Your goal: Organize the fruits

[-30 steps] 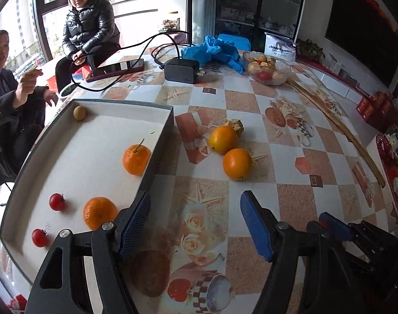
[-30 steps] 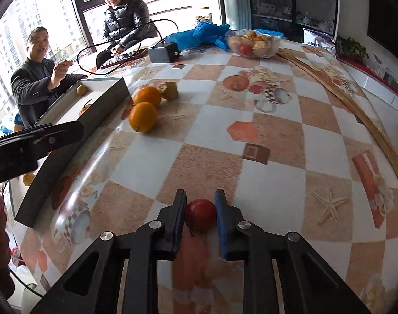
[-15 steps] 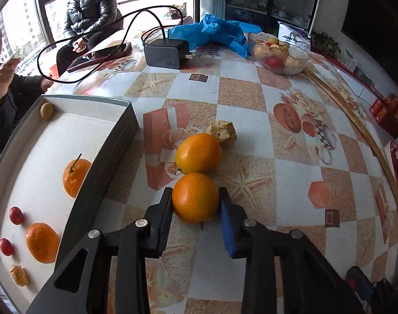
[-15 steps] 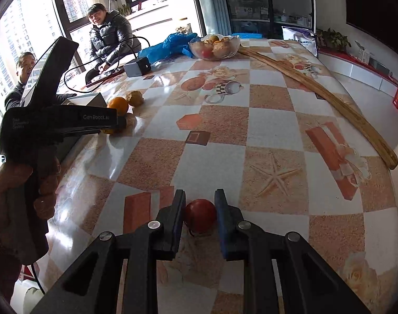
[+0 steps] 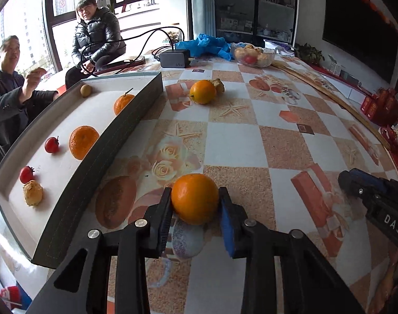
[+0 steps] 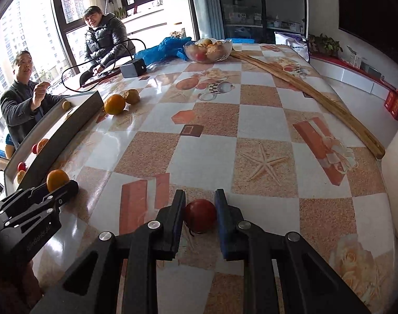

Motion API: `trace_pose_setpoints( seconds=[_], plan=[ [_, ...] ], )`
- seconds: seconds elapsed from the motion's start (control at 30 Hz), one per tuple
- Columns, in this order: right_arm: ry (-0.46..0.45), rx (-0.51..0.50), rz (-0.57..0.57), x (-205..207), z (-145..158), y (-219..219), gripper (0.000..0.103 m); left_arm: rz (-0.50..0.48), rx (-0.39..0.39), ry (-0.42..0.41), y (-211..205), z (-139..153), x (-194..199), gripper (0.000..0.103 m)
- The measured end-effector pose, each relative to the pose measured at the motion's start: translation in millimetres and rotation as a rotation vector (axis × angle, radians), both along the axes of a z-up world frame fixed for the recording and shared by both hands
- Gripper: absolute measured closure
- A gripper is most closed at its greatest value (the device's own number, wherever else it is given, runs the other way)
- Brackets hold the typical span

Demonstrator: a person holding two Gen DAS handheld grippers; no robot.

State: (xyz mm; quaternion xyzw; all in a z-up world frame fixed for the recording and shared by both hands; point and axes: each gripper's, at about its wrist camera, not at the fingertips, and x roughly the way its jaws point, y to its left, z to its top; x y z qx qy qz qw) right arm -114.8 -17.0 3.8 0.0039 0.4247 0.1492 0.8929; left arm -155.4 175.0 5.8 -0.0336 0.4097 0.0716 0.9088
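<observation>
My left gripper [image 5: 195, 206] is shut on an orange [image 5: 195, 198] and holds it just right of the grey-walled tray [image 5: 102, 154]. The tray holds two mandarins [image 5: 83, 141], two small red fruits [image 5: 51, 145], a brown lumpy fruit [image 5: 32, 192] and a small tan fruit [image 5: 85, 90]. A second orange [image 5: 202, 92] and a brown dried fruit [image 5: 219, 85] lie further back on the table. My right gripper [image 6: 200, 216] is shut on a red fruit [image 6: 200, 216] low over the table. The left gripper with its orange [image 6: 57, 180] shows at the left of the right wrist view.
A glass bowl of fruit [image 5: 253, 56], a blue plastic bag [image 5: 206, 45], a black charger with cables [image 5: 174, 59] and a long wooden stick [image 6: 303, 89] lie at the far side of the table. Two people [image 5: 96, 36] sit behind the tray.
My left gripper closed on the near orange and has carried it back toward me, beside the tray's near end. My right gripper keeps hold of the red fruit and has shifted over the table.
</observation>
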Motion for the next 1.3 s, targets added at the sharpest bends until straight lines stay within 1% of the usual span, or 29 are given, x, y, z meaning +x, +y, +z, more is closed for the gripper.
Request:
trace_pose_setpoints(
  seconds=[0.07, 0.23, 0.37, 0.53, 0.67, 0.8, 1.1, 1.3],
  plan=[
    [-0.003, -0.008, -0.001, -0.1, 0.0, 1.2, 0.080, 0.000, -0.023, -0.002, 3.8, 0.2, 2.5, 0.067],
    [-0.011, -0.040, -0.004, -0.3, -0.3, 5.8, 0.080, -0.010, -0.008, -0.007, -0.5, -0.2, 0.9, 0.067],
    [-0.011, -0.039, -0.005, -0.3, -0.4, 5.7, 0.080, -0.012, -0.012, -0.009, -0.7, -0.7, -1.0, 0.067],
    [-0.011, -0.038, -0.003, -0.1, -0.4, 5.2, 0.080, -0.003, 0.012, -0.003, -2.4, -0.8, -0.8, 0.066],
    [-0.010, -0.034, -0.005, 0.0, -0.3, 4.6, 0.080, 0.001, -0.004, 0.001, 0.6, -0.9, -2.1, 0.067],
    [-0.009, -0.023, -0.010, -0.3, -0.2, 2.6, 0.080, 0.003, 0.004, -0.006, -1.6, -1.2, -2.9, 0.066],
    [-0.008, -0.021, -0.011, -0.1, -0.2, 2.6, 0.080, 0.003, -0.004, -0.007, -1.5, -1.0, -3.8, 0.066],
    [-0.008, -0.021, -0.010, -0.1, 0.0, 2.5, 0.080, -0.003, -0.009, 0.012, -0.4, 0.4, 3.1, 0.066]
  ],
)
